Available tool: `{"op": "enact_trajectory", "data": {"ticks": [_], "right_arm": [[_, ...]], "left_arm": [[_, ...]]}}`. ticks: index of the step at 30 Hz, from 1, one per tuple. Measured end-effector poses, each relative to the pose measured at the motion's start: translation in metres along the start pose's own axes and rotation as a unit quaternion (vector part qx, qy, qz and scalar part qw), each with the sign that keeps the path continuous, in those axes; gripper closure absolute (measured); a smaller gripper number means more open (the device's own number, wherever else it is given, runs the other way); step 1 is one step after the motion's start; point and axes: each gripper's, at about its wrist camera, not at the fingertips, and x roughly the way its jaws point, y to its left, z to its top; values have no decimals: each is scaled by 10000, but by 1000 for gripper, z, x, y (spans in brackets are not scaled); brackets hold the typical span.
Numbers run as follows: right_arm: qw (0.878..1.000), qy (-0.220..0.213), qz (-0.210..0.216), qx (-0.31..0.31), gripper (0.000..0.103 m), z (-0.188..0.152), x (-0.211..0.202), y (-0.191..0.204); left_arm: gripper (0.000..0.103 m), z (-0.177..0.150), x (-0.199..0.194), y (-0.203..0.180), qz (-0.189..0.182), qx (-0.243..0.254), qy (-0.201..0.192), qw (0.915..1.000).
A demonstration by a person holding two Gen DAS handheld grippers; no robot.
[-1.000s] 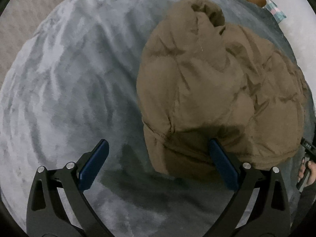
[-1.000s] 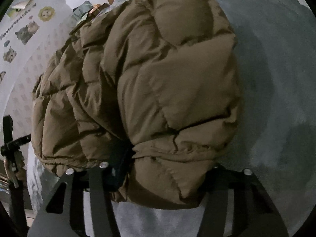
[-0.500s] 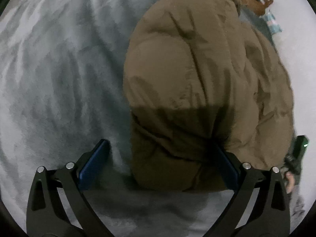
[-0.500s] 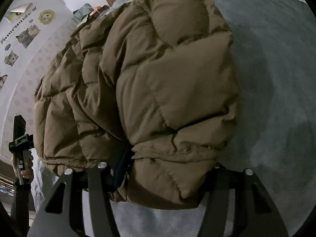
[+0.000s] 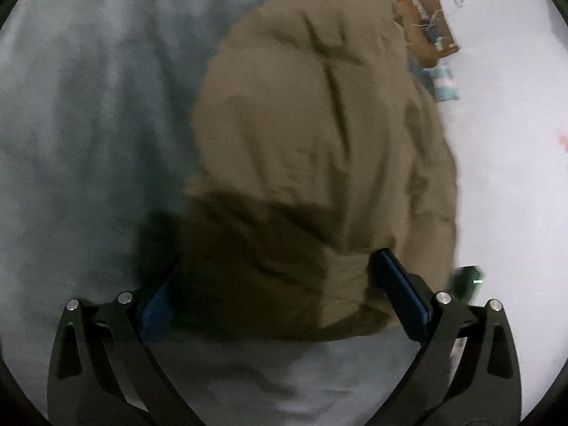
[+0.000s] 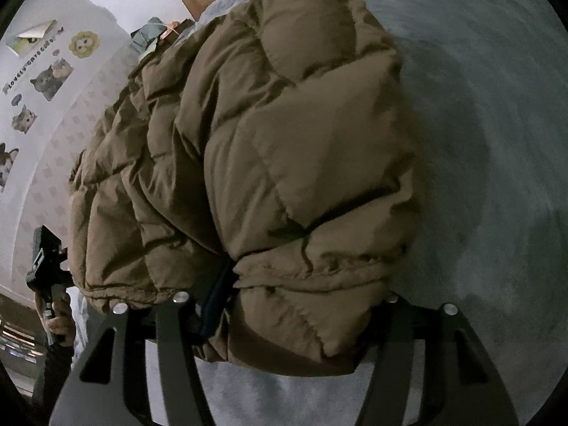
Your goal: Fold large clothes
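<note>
Right hand-held gripper opening, brown puffer jacket between jaws; left hand-held gripper wide, straddling jacket.

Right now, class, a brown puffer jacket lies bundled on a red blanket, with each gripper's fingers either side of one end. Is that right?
Wrong in one respect: the blanket is grey, not red, as the right wrist view shows plainly. The rest holds: the brown puffer jacket lies bundled on it, with the left gripper and the right gripper, its jaws opening, each either side of one end.
</note>
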Motion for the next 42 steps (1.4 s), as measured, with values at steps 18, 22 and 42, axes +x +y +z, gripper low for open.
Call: {"op": "enact_trajectory", "data": {"ticks": [18, 22, 42], "right_arm": [[9962, 122, 578, 639, 21, -5, 0, -41], [9978, 23, 441, 499, 19, -3, 8, -33], [9855, -290, -1007, -1337, 73, 14, -27, 34]], "left_arm": [[31, 18, -2, -38, 1692, 1063, 134, 9797], [31, 14, 9, -63, 1787, 1100, 133, 9776], [59, 13, 8, -149, 2794, 1865, 92, 9418]]}}
